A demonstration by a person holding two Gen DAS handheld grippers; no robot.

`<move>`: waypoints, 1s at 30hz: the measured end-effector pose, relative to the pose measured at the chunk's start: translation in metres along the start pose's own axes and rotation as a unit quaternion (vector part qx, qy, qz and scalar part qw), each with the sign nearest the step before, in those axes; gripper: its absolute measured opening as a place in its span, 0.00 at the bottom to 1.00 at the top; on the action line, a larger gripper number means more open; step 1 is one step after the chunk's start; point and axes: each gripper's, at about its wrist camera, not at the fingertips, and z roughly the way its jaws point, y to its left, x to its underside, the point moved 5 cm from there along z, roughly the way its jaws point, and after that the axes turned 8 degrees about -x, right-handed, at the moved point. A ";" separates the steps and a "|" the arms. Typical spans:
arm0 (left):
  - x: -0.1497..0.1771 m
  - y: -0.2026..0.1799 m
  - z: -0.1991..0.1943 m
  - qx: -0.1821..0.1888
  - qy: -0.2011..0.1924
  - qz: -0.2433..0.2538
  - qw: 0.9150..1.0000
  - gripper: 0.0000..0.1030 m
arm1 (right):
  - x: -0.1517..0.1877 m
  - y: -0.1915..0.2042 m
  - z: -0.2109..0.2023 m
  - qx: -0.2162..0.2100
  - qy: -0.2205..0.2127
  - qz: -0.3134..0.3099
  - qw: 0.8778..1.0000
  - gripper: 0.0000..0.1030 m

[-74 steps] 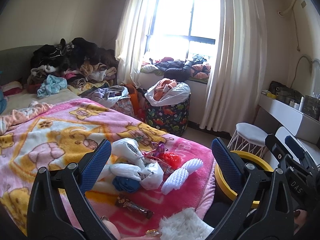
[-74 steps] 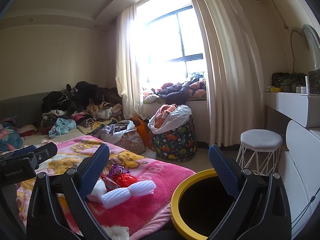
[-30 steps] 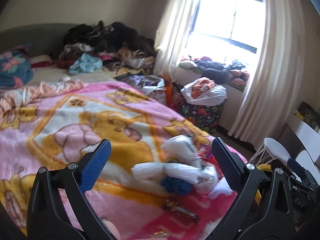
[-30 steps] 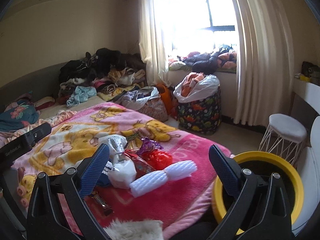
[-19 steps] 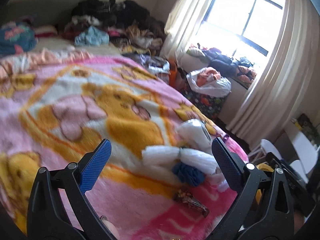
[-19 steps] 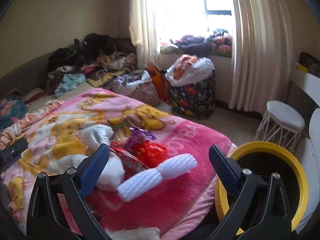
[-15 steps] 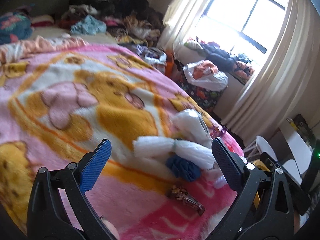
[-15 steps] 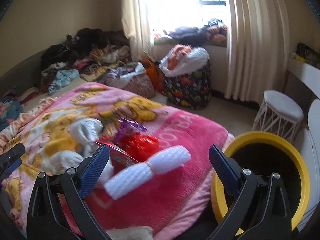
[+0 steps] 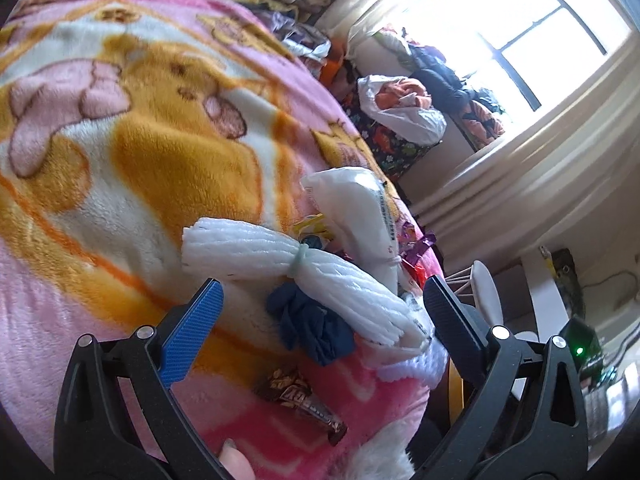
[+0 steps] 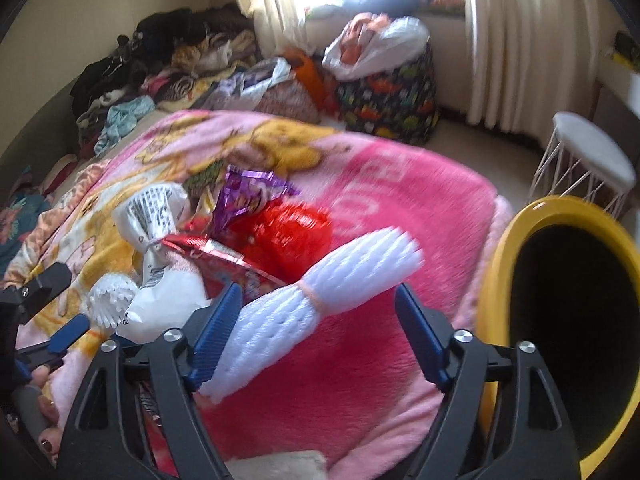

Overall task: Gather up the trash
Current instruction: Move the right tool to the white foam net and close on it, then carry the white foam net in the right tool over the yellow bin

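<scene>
Foam bundle: white netted foam sleeve [image 10: 320,304], tied at its waist, lies on the pink blanket [image 10: 420,208] between the jaws of my right gripper [image 10: 318,334]; the jaws have just been closing, yet neither pad presses it, so nothing is held
Left gripper: my left gripper [image 9: 320,320] stands wide and empty over a second white foam bundle [image 9: 296,268], a dark blue cloth wad [image 9: 312,328] and a brown candy wrapper [image 9: 300,396]
Bin: yellow-rimmed bin [image 10: 496,280] sits just beside the bed edge, to my right
Risk, right side: I judge the foam squashy and set askew to the jaws; closing near one end could let the bundle swing or slip out short of the bin
Risk, left side: things here touch and overlap, so a grab may drag the blue cloth or snag the blanket's pile
Risk, edge: a nudge could roll the trash off the bed
Right view only: red crinkled bag [image 10: 292,236], purple foil wrapper [image 10: 244,192], white plastic bags [image 10: 160,248], the bin's dark mouth
Left view only: candy wrapper, blue wad, and a fingertip [image 9: 236,460] at the bottom edge
</scene>
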 end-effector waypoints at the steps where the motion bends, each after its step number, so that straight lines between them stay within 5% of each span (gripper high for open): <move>1: -0.001 0.002 0.003 0.000 0.009 -0.010 1.000 0.88 | 0.002 0.001 0.004 -0.007 0.010 0.004 1.000 0.67; 7: -0.006 0.009 0.024 -0.007 0.052 -0.050 0.997 0.71 | 0.011 0.005 0.008 -0.052 0.033 0.021 0.998 0.41; 11: -0.003 0.016 0.034 0.002 0.080 -0.083 0.993 0.47 | 0.014 0.001 -0.006 -0.074 0.023 0.025 0.997 0.28; 15: -0.004 0.006 0.026 0.007 0.064 -0.062 0.996 0.23 | 0.017 -0.005 -0.020 -0.092 0.013 0.023 0.995 0.24; 19: -0.009 -0.006 0.006 0.017 0.031 -0.037 0.999 0.19 | 0.016 -0.009 -0.035 -0.104 -0.004 0.017 0.994 0.22; 20: -0.011 -0.010 -0.002 0.018 0.019 -0.027 0.999 0.12 | 0.015 -0.009 -0.041 -0.108 -0.011 0.012 0.994 0.22; 30: -0.018 -0.051 -0.041 0.016 -0.050 0.054 0.997 0.11 | 0.008 -0.009 -0.082 -0.124 -0.062 -0.016 0.990 0.22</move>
